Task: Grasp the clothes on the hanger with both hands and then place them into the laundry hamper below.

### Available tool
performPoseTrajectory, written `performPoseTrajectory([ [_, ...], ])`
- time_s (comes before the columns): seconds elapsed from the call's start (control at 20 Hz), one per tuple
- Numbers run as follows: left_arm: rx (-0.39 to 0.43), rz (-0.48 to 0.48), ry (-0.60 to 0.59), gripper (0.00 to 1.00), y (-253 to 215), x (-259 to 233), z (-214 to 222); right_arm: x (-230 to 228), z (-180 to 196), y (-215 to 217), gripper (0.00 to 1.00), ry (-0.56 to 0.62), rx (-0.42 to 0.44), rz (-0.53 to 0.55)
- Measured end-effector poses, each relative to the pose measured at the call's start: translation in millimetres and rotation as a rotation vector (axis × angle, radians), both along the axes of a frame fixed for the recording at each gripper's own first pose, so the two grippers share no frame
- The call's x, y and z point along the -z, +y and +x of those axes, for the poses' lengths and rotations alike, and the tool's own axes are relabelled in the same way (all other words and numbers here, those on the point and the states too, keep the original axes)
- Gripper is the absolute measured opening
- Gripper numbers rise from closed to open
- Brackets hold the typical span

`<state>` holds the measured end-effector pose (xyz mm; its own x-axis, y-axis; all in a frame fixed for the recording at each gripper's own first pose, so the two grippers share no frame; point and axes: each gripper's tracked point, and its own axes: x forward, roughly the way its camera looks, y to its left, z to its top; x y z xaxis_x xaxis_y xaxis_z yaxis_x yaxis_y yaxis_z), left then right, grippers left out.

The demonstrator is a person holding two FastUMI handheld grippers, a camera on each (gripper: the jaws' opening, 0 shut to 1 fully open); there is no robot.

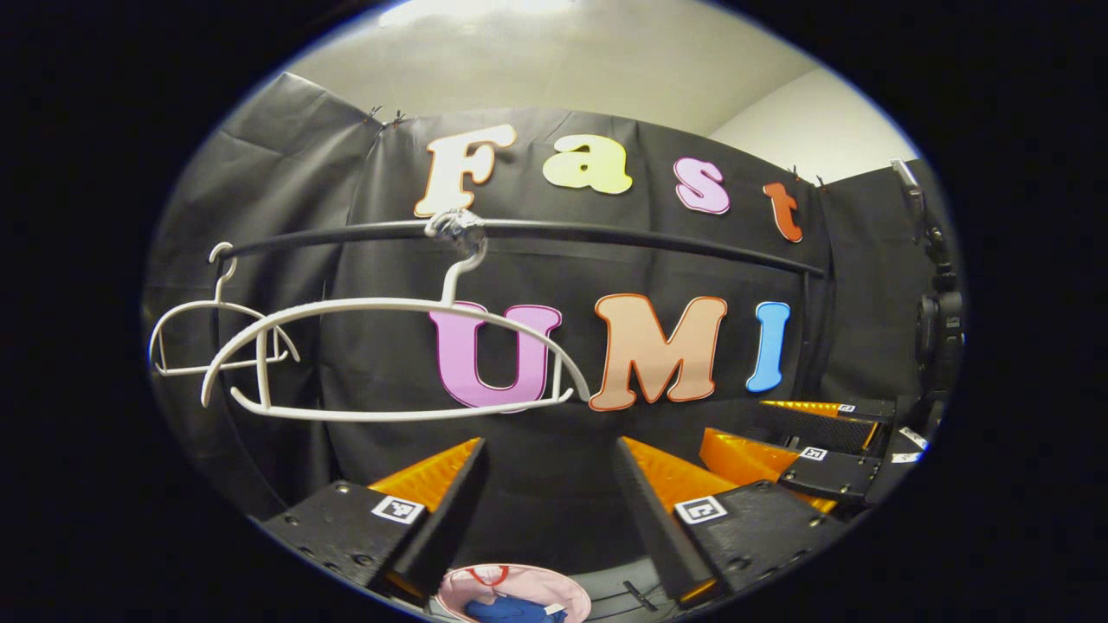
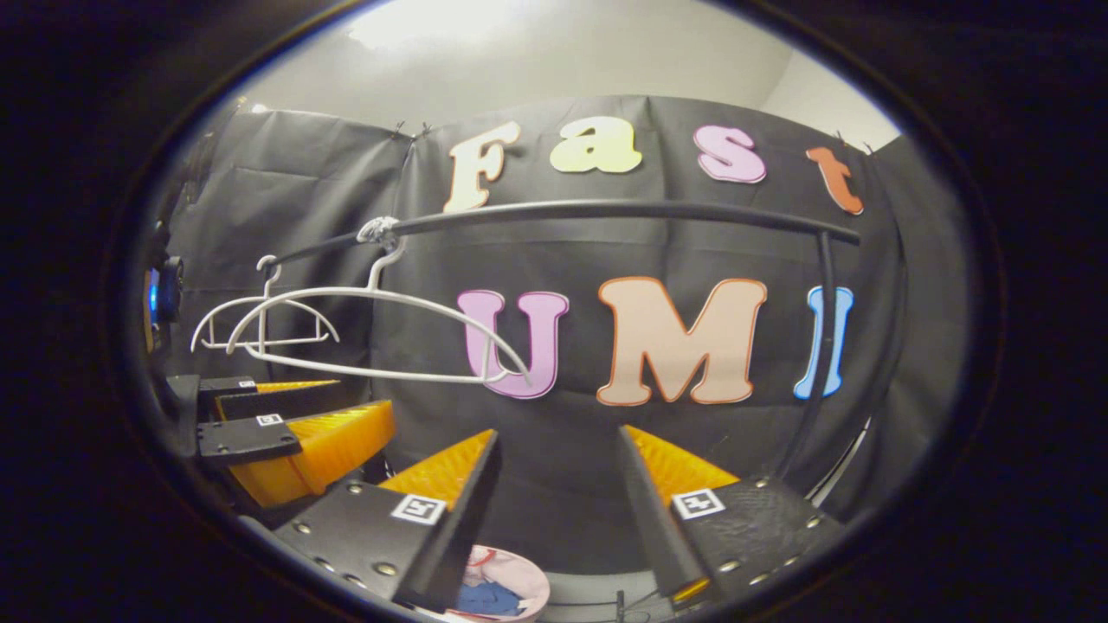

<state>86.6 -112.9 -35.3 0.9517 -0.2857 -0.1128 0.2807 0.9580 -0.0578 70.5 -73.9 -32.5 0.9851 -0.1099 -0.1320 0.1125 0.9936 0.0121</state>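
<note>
Blue clothes (image 1: 511,610) lie in the hamper (image 1: 554,588) below us, hanger (image 1: 389,363) bare; left hand-held gripper (image 1: 550,484) and right hand-held gripper (image 2: 558,476) spread, empty.

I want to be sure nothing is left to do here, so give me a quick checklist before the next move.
1. Near hanger bare of clothes: ok.
2. Far hanger bare too: ok.
3. Both hangers on the rail: ok.
4. Blue garment inside the laundry hamper below: ok, though how fully it sits in cannot tell.
5. Left tool open and holding nothing: ok.
6. Right tool open and holding nothing: ok.
</note>
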Motion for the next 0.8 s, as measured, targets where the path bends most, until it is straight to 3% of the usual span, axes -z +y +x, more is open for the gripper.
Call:
performPoseTrajectory([
  [0.1,-0.003,0.002,-0.017,0.97,-11,-9,-3,-12,-10,-12,0.97,-0.021,0.01,0.002],
  [0.45,0.01,-0.006,-0.054,0.93,-63,-32,-19,-45,-45,-70,0.96,-0.086,0.063,-0.01],
  [0.8,0.075,-0.019,-0.059,0.93,-158,-34,-35,-54,-87,-149,0.98,-0.11,0.113,-0.038],
])
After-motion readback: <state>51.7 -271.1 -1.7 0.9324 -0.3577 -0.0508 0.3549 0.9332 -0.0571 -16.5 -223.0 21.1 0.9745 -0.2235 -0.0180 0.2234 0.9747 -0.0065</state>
